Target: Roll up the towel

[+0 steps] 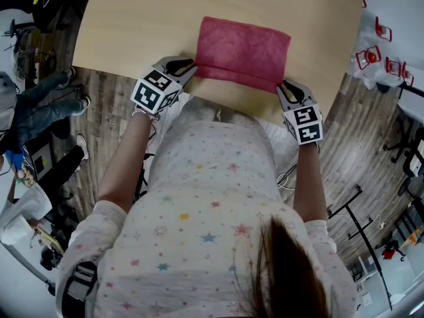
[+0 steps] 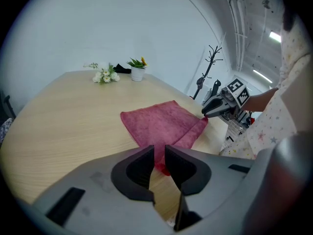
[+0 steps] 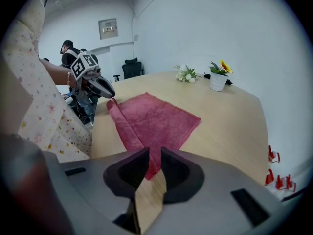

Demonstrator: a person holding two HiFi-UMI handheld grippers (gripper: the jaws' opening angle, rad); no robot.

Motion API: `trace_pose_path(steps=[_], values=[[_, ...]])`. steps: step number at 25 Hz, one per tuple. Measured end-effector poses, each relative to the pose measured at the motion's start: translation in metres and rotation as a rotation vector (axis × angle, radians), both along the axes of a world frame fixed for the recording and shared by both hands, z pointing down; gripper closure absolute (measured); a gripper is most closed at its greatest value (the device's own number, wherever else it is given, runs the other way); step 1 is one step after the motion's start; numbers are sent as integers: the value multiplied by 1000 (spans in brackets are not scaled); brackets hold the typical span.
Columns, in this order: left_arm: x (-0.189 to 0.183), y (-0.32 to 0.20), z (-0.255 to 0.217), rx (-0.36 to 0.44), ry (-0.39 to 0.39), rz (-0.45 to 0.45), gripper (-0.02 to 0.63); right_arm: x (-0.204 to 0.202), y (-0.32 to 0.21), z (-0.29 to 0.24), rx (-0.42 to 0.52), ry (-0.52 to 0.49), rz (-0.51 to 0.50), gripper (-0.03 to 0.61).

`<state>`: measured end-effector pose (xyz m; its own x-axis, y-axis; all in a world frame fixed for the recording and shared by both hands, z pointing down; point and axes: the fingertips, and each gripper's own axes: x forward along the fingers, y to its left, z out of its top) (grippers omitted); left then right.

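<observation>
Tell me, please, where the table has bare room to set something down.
Bare table lies left of the towel, right of it, and beyond it up to the flowers and pot. The near edge is crowded: the left gripper and right gripper sit at the towel's corners.

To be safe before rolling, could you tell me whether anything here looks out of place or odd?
Nothing stands out: the towel lies flat on the table, near edge folded over, with the left tool and right tool at its near corners.
</observation>
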<state>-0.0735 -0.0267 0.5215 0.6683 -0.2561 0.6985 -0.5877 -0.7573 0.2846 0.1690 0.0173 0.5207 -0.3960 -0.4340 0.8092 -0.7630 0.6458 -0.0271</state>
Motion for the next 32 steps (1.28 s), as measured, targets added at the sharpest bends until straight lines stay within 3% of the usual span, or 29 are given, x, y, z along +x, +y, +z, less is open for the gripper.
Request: trace_pose_path(steps=[3,10,18,24,29,32], values=[[2,1,-11,38,28,-7,546,-4,4,-10,8,-38,-5,505],[16,29,-24,83,88,110,546,-19,24,-8,-16,-50,-68,491],[32,50,11,74,-12,218,486,-22,32,12,-34,22,-129,457],[32,45,25,90,-77,222,479,-16,29,27,-32,78,-167,451],[26,38,37,117,-153,267,485,-15,23,34,-16,144,-215,471],[24,33,37,138,-190,297,546,-14,20,32,-3,166,-227,519]])
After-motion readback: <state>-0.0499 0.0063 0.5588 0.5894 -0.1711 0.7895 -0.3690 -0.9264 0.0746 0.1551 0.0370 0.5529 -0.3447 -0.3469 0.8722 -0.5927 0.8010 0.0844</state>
